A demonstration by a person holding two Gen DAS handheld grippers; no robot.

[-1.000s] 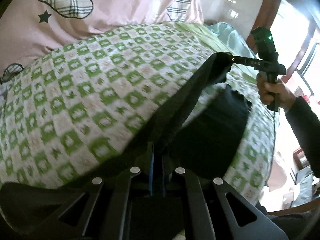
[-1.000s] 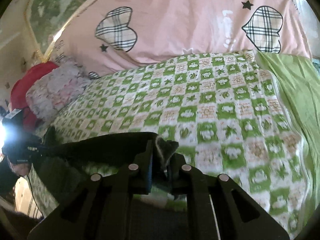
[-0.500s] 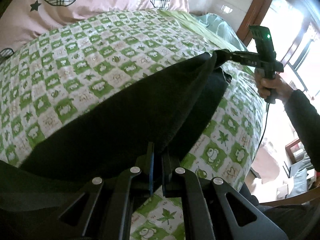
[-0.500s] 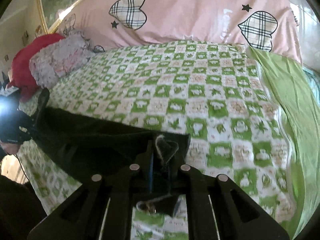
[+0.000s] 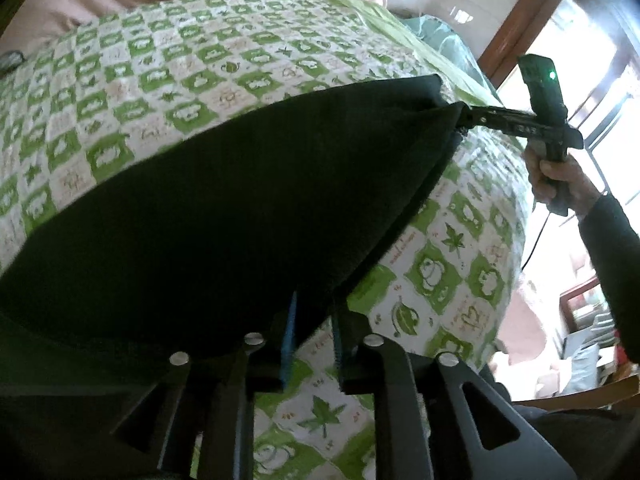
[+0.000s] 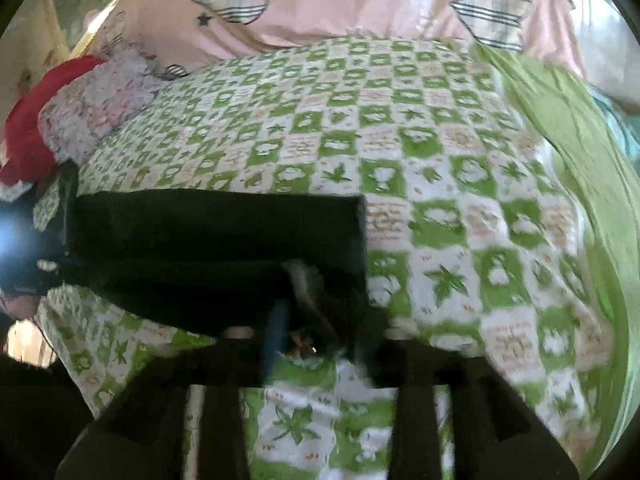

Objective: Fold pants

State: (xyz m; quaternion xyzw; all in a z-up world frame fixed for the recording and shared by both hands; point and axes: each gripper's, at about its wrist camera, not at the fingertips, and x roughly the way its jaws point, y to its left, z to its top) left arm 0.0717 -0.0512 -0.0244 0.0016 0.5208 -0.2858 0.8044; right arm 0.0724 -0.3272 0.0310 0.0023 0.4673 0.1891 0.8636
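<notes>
pants [image 5: 240, 200] edge hidden, right gripper [image 6: 312, 332] blurred

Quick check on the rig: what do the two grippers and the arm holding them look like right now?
Left gripper: black angular frame, silver rivets, blue finger pads. Right gripper: black, slim fingers, pistol-style handle, upright unit with a green light, thin dark cable. Bare right hand, dark sleeve.
</notes>
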